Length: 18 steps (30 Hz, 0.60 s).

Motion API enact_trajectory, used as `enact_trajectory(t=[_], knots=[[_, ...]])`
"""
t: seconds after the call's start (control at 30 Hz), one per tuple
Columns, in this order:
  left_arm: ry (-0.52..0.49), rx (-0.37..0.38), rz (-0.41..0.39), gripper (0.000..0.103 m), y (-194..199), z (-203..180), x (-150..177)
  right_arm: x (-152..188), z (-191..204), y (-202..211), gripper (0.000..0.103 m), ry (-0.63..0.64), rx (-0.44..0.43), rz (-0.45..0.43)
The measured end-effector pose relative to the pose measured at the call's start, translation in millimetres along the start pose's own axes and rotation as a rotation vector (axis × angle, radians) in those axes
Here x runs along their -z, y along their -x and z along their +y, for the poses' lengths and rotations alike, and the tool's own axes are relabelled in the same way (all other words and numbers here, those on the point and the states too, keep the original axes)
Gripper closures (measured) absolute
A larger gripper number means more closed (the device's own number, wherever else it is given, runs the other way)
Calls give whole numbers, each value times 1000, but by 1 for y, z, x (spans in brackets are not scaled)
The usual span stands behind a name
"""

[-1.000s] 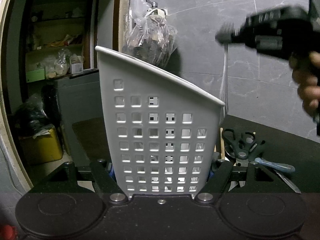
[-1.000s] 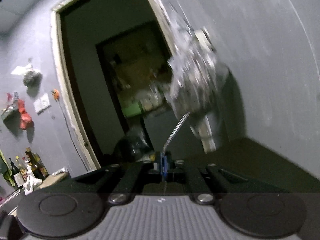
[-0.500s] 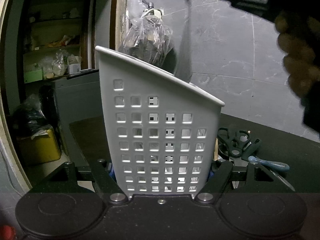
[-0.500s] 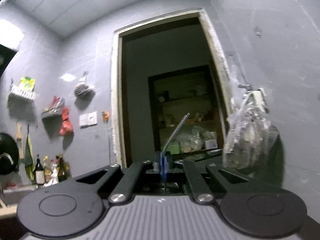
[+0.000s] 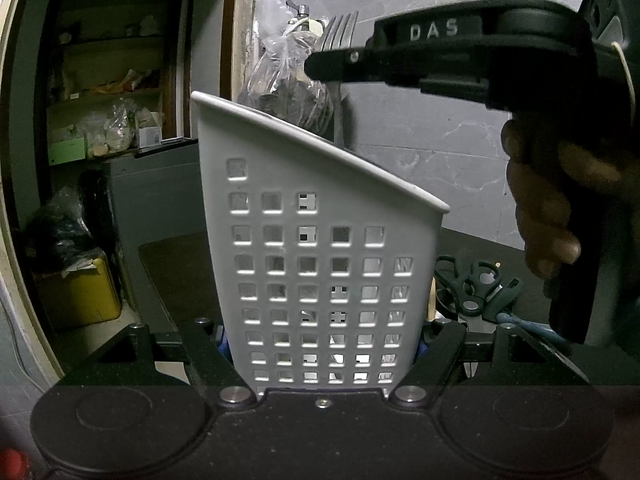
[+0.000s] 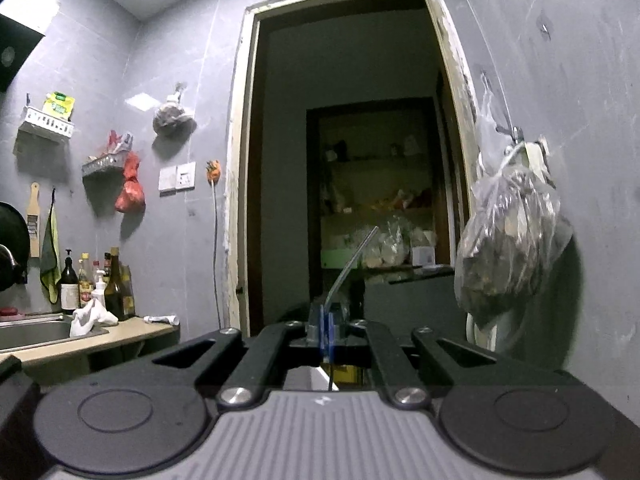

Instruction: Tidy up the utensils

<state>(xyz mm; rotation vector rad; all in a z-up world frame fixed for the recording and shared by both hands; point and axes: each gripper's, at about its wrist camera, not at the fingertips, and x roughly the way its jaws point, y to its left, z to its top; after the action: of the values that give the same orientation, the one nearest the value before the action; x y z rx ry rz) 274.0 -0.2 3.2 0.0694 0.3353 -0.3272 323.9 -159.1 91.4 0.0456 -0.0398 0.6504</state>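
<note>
The left gripper [image 5: 320,344] clamps the white holder [image 5: 320,264] steady while the right gripper [image 5: 320,66], pinched on a fork [image 5: 340,34] (tines up), hangs above its rim — probably to drop it handle first — scissors [image 5: 476,284] wait on the counter.

The white holder [image 5: 320,248] is filling the near middle; its slanted open top is lying clear, though the hanging bag [image 5: 288,80] (against the far wall) is crowding behind, scissors [image 5: 476,288] cluttering the bench [image 5: 472,244] right.
</note>
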Motion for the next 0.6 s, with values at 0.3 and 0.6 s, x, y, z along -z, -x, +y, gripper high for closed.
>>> enact_trajectory(t=[0.3,0.6], knots=[[0,-1,0,28,0,0,0,12,0,-3,100,8,-5,52],[1,0,0,28,0,0,0,22,1,-5,100,18,-3,97]])
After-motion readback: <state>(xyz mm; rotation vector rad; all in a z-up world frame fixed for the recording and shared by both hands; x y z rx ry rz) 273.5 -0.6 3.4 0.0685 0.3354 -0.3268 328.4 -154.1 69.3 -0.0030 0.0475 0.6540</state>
